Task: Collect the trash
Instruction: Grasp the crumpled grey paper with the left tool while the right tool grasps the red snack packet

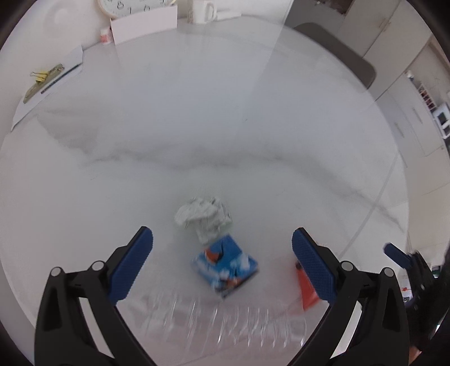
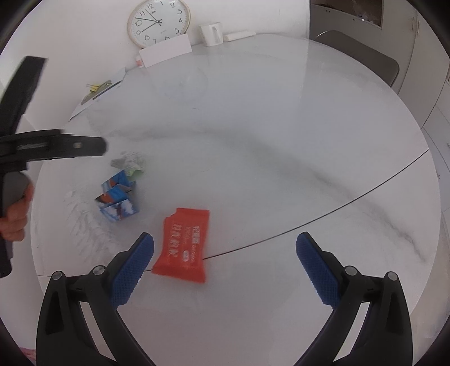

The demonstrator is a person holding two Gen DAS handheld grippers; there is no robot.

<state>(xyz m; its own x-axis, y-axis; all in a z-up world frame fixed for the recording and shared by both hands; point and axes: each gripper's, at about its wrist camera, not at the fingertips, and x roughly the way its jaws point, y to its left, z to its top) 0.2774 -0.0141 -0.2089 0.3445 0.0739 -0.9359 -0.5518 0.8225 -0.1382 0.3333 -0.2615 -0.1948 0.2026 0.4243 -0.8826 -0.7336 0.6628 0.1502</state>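
**Both grippers spread wide above the trash**

My left gripper [image 1: 222,253] hangs over the white marble counter [image 1: 197,126] with its blue pads far apart and nothing between them touching either pad. Below it lies a small blue carton [image 1: 225,266], blurred in my left wrist view, and just beyond it, touching its far corner, a crumpled paper wad [image 1: 204,218]. A clear plastic wrapper [image 1: 219,312] lies nearer to me than the carton.

My right gripper [image 2: 225,254] is likewise wide apart and holds nothing. A red snack packet [image 2: 184,245] lies flat on the counter just beside its left pad, with a torn notch at its top left corner. From this side the carton stands further left, with the paper wad behind it.

At the counter's far edge stand a wall clock [image 2: 159,22], a white card [image 2: 166,50] and a white mug [image 2: 211,33]; some papers with yellow binder clips [image 1: 40,76] lie to the left.
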